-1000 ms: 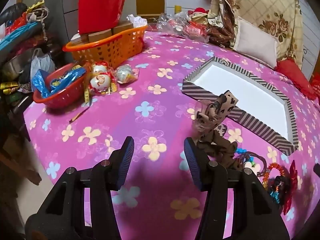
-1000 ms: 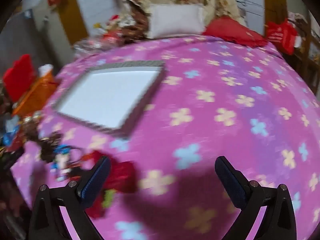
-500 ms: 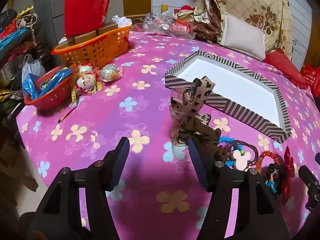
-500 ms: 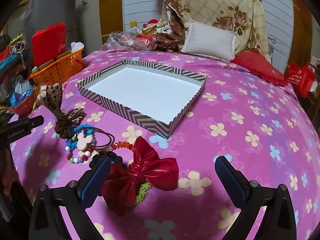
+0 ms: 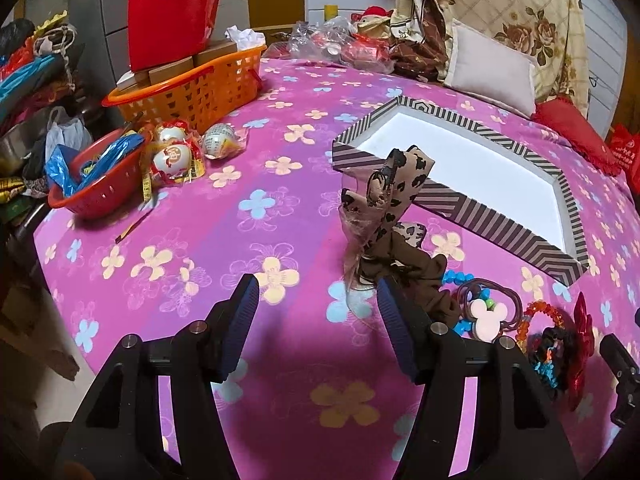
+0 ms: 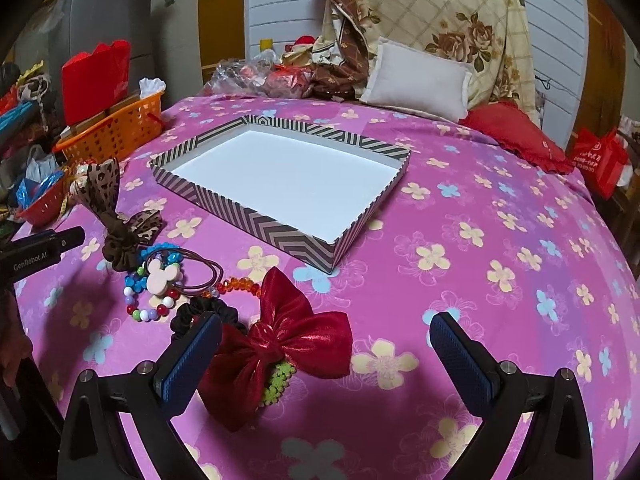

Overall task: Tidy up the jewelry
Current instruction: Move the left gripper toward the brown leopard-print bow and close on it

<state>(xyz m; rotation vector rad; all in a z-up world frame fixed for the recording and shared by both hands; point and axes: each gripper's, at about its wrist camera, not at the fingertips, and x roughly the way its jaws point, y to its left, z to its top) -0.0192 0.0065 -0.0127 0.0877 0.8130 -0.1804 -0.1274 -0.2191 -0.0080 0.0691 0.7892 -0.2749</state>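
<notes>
A striped shallow box (image 6: 260, 222) with a white empty floor lies on the pink flowered bedspread; it also shows in the left wrist view (image 5: 516, 236). Near its front corner lies a pile of accessories: a leopard-print bow scrunchie (image 5: 384, 208) (image 6: 106, 196), a mouse-shaped hair tie (image 6: 160, 274) (image 5: 488, 318), a bead bracelet (image 6: 146, 312), an orange bead bracelet (image 6: 240, 282), a black scrunchie (image 6: 196, 312) and a red bow (image 6: 288, 336). My left gripper (image 5: 316, 312) is open, just left of the leopard bow. My right gripper (image 6: 326, 352) is open, the red bow between its fingers.
An orange basket (image 5: 188, 88) with boxes and a red bag, a red bowl (image 5: 92, 196) with blue wrappers and wrapped sweets (image 5: 172, 156) stand at the bed's left edge. Pillows (image 6: 416, 80) and a blanket lie at the back. Clutter stands beyond the left edge.
The right gripper swung left and steadied over the red bow. The left gripper shifted slightly back and left, so the leopard bow sits more to the right.
</notes>
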